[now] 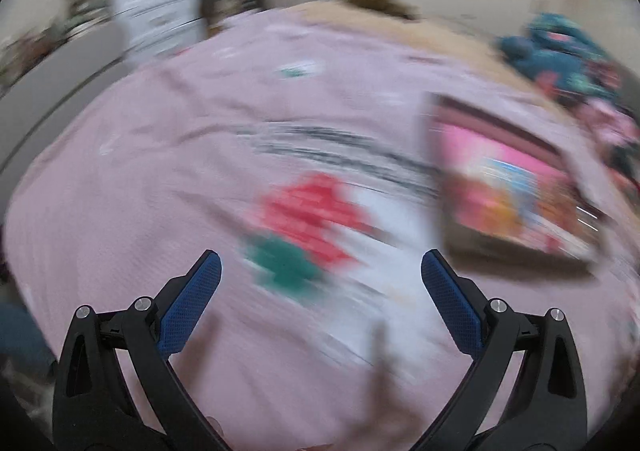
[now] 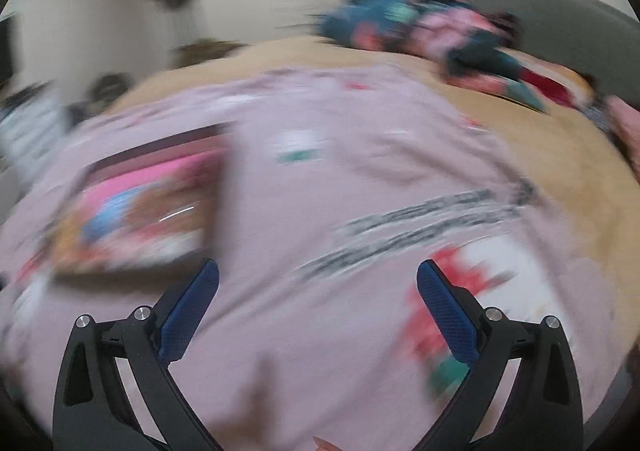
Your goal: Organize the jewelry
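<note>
Left hand-held gripper (image 1: pixel 321 265) and right hand-held gripper (image 2: pixel 318 273) both spread, empty, over the pink bedspread (image 1: pixel 120 211). Box (image 1: pixel 508 187) lies farther right, blurred; likely light, rigid. Jewelry itself indiscernible. Take the box by its rim.

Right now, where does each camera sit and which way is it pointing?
Left wrist: on the left gripper, looking forward over the pink bedspread; open blue fingers show, box at right.
Right wrist: on the right gripper, same bedspread; open fingers show, box at left.
Shared: bedspread, box, heavy blur.
</note>
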`<action>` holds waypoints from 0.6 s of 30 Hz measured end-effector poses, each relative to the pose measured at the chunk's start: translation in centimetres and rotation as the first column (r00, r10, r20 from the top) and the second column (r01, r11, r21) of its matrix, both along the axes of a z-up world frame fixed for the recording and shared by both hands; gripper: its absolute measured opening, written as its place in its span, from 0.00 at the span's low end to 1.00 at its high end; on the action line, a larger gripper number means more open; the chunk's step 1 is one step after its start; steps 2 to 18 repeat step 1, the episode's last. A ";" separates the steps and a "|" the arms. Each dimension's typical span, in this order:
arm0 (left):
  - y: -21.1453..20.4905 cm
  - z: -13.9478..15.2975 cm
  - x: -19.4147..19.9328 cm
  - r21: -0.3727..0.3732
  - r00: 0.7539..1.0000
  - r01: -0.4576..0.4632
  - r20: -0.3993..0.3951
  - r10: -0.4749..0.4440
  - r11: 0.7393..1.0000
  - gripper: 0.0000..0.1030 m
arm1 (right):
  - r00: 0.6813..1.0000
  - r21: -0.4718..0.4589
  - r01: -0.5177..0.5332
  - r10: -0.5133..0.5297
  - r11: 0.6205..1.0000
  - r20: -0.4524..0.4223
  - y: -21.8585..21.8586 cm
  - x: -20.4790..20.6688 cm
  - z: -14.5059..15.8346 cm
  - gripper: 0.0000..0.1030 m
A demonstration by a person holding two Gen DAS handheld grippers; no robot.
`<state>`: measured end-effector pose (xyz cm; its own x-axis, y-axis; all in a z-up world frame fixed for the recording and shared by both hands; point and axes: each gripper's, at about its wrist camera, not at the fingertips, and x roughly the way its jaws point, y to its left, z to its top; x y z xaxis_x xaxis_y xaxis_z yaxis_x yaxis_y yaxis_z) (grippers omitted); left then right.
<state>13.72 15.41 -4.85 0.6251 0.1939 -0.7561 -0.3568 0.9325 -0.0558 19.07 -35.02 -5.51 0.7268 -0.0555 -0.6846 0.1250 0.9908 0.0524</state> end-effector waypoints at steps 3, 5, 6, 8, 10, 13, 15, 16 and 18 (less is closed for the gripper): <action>2.0 -0.5 1.3 0.008 0.999 -0.048 -0.011 0.048 0.999 0.91 | 0.999 -0.026 0.041 -0.041 0.999 -0.018 -1.5 1.9 -0.5 0.96; 2.0 -0.5 1.3 0.008 0.999 -0.048 -0.011 0.048 0.999 0.91 | 0.999 -0.026 0.041 -0.041 0.999 -0.018 -1.5 1.9 -0.5 0.96; 2.0 -0.5 1.3 0.008 0.999 -0.048 -0.011 0.048 0.999 0.91 | 0.999 -0.026 0.041 -0.041 0.999 -0.018 -1.5 1.9 -0.5 0.96; 2.0 -0.5 1.3 0.008 0.999 -0.048 -0.011 0.048 0.999 0.91 | 0.999 -0.026 0.041 -0.041 0.999 -0.018 -1.5 1.9 -0.5 0.96; 2.0 -0.5 1.3 0.008 0.999 -0.048 -0.011 0.048 0.999 0.91 | 0.999 -0.026 0.041 -0.041 0.999 -0.018 -1.5 1.9 -0.5 0.96; 2.0 -0.5 1.3 0.008 0.999 -0.048 -0.011 0.048 0.999 0.91 | 0.999 -0.026 0.041 -0.041 0.999 -0.018 -1.5 1.9 -0.5 0.96; 2.0 -0.5 1.3 0.008 0.999 -0.048 -0.011 0.048 0.999 0.91 | 0.999 -0.026 0.041 -0.041 0.999 -0.018 -1.5 1.9 -0.5 0.96; 2.0 -0.5 1.3 0.008 0.999 -0.048 -0.011 0.048 0.999 0.91 | 0.999 -0.026 0.041 -0.041 0.999 -0.018 -1.5 1.9 -0.5 0.96; 2.0 -0.5 1.3 0.008 0.999 -0.048 -0.011 0.048 0.999 0.91 | 0.999 -0.026 0.041 -0.041 0.999 -0.018 -1.5 1.9 -0.5 0.96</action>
